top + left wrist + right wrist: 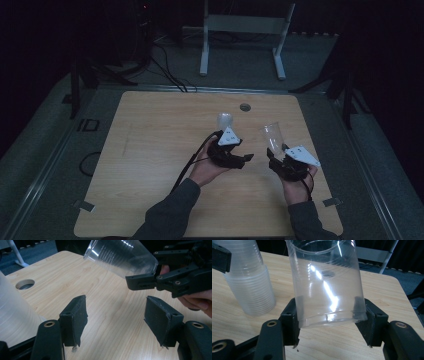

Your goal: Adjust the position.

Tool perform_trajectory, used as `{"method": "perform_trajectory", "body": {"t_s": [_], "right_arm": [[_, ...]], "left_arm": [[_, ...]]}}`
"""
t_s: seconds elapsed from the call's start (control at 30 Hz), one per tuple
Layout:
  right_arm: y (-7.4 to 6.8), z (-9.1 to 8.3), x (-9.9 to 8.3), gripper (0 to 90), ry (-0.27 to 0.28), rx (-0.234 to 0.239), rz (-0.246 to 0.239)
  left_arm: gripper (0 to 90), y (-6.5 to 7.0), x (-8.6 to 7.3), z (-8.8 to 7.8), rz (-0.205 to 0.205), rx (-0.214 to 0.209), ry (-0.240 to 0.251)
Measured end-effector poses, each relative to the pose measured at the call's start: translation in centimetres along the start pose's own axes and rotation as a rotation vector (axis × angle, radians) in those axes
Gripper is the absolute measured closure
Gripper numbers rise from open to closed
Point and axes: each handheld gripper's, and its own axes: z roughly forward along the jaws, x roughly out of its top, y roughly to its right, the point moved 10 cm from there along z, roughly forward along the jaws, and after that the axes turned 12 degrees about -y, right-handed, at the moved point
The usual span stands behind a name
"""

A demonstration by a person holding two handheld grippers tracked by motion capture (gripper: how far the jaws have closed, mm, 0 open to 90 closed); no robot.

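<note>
A stack [224, 120] of clear cups is seen left of the hole [244, 107] in the table [150, 150], a little nearer the person. In the right gripper view the stack is shown standing upright on the wood, and a black part of the other gripper is seen at its upper edge. Whether that part touches the stack cannot be told.

The left gripper [116, 307] is held just on the person's side of the stack, still left of the hole. Its jaws are spread and nothing is caught between the pads; only bare wood is seen through the gap. In its own view the stack is found outside the left jaw, at the picture's edge, and the hole lies beyond it.

A single clear cup [324, 285] is held right of the hole and nearer the person, lifted off the table. It is tilted, with its mouth turned up and away from the hand and its base towards the gripper.

The right gripper [332, 315] is found furthest right of the hole. Its jaws are pressed onto the cup near the base, one pad on each side of the wall. The stack and the cup are kept apart.
</note>
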Motion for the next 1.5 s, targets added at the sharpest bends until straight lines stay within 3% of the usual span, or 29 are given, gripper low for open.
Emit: {"method": "perform_trajectory", "body": {"t_s": [0.3, 0.53, 0.83, 0.93, 1.17, 1.5], "right_arm": [[-0.1, -0.1, 0.0, 41.9, 0.011, 0.000, 0.009], [-0.5, -0.4, 0.4, 41.9, 0.032, 0.001, -0.003], [-0.7, -0.7, 0.7, 41.9, 0.051, 0.005, -0.001], [-0.9, -0.7, 0.8, 42.0, 0.053, 0.013, 0.001], [-1.5, -0.7, 1.1, 41.9, 0.064, 0.022, 0.002], [-1.5, -0.9, 1.3, 42.0, 0.086, 0.019, 0.004]], "left_arm": [[29.9, -0.1, 1.1, 0.2, -0.042, -0.003, 0.020], [27.2, 0.3, 2.4, 0.9, -0.058, -0.025, 0.020], [26.6, 0.0, 3.3, 1.4, -0.110, -0.063, 0.039], [26.3, -0.3, 3.6, 1.6, -0.117, -0.056, 0.043], [24.9, 0.1, 4.3, 2.0, -0.121, -0.091, 0.056], [21.8, 0.2, 4.7, 2.8, -0.202, -0.162, 0.078]]}}
